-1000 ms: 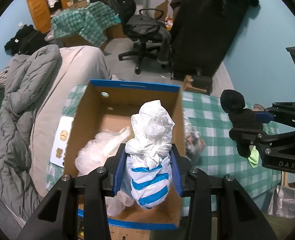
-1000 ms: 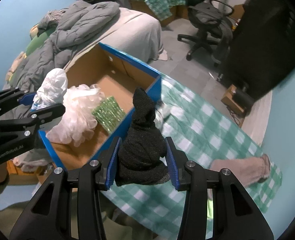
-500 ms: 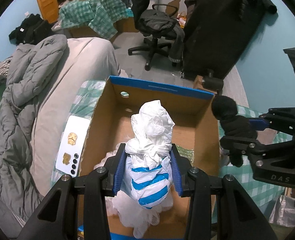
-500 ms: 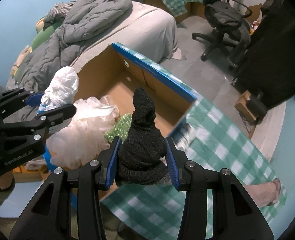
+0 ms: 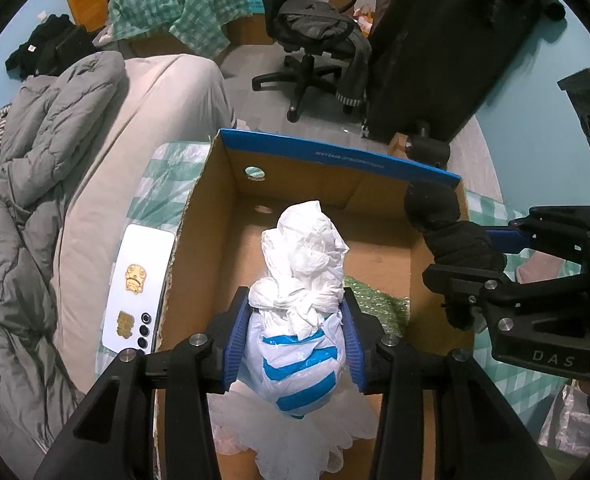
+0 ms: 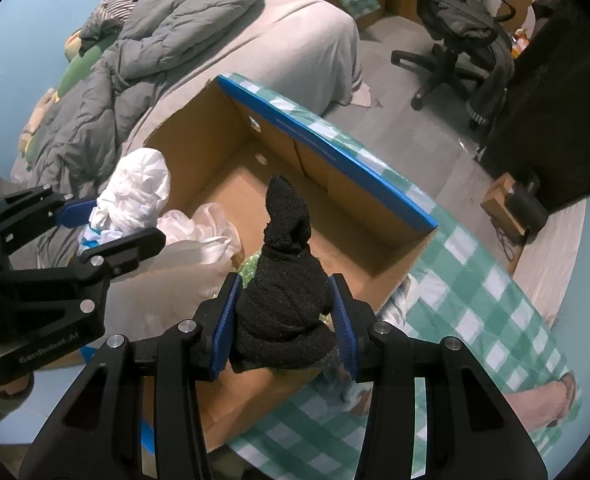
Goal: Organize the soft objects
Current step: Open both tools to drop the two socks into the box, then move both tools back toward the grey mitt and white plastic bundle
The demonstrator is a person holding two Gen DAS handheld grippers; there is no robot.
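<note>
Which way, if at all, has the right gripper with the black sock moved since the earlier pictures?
Yes. The right gripper has carried the black sock from beside the cardboard box, over the checked cloth, to above the box's inside.

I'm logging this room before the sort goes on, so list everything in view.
Open cardboard box with blue rim: one, brown, on the checked cloth.
Knotted white plastic bag with blue stripes: one, in the left hand-held gripper, over the box.
Rolled black knit sock: one, in the right hand-held gripper, over the box's near edge.
Sheer white mesh bundle: one, inside the box.
Green sparkly cloth: one, inside the box.
White phone: one, left of the box.
Grey quilted duvet: one, on the bed.
Black office chair: one, on the floor.
Left hand-held gripper: black, blue pads, jaws just opening slightly.
Right hand-held gripper: black, blue pads.
</note>
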